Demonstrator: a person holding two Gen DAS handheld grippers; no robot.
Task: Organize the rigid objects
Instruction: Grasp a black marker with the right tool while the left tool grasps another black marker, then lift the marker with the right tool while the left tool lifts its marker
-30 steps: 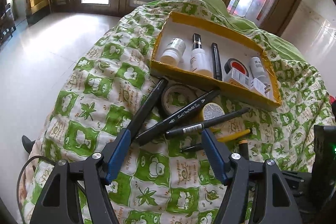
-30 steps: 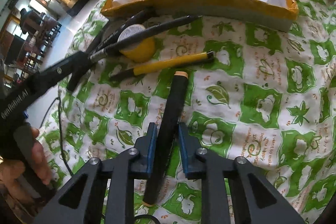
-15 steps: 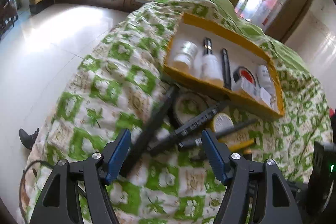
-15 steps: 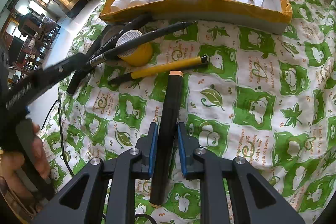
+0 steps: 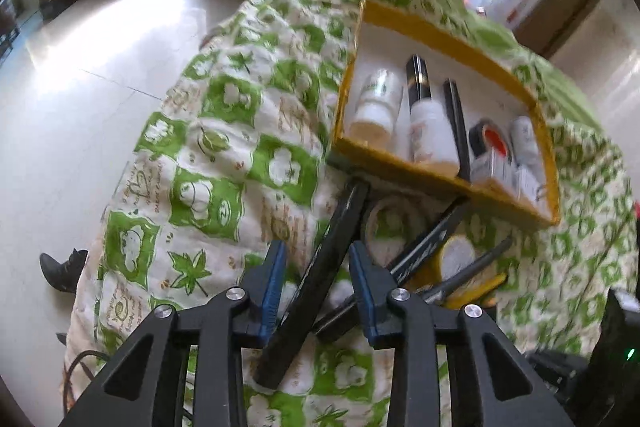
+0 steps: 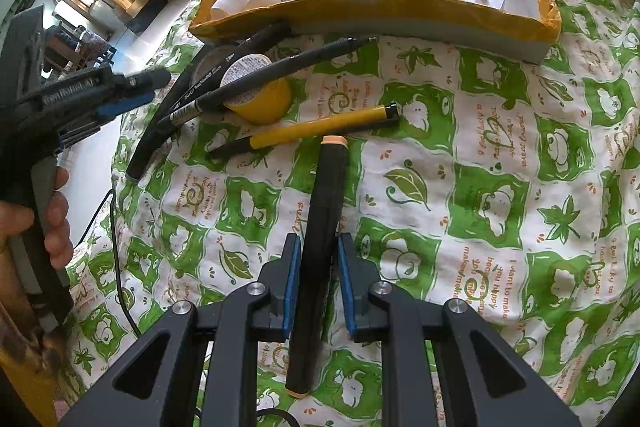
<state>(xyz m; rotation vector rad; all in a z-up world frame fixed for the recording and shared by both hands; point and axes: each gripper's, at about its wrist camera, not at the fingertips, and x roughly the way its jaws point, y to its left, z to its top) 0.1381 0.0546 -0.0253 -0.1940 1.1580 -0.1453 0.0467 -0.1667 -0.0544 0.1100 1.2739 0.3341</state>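
A yellow-rimmed box (image 5: 436,43) (image 6: 384,11) on the green patterned quilt holds bottles, a pen, a tape roll and small cartons. My right gripper (image 6: 316,267) is shut on a black marker with peach ends (image 6: 324,211), pointing toward the box. My left gripper (image 5: 316,279) has narrowed around a long black marker (image 5: 320,275) that runs between the jaws; a small gap shows at each pad. In the right wrist view the left gripper (image 6: 132,91) holds that marker's end raised off the quilt.
Loose in front of the box lie two black pens (image 6: 256,83), a yellow tape roll (image 6: 260,95), a clear tape roll (image 5: 390,227) and a yellow pen (image 6: 320,129). The quilt drops off to a tiled floor (image 5: 80,87) on the left.
The left gripper has moved forward and closed in around the long black marker. The right gripper has stayed shut on its marker and shifted little.
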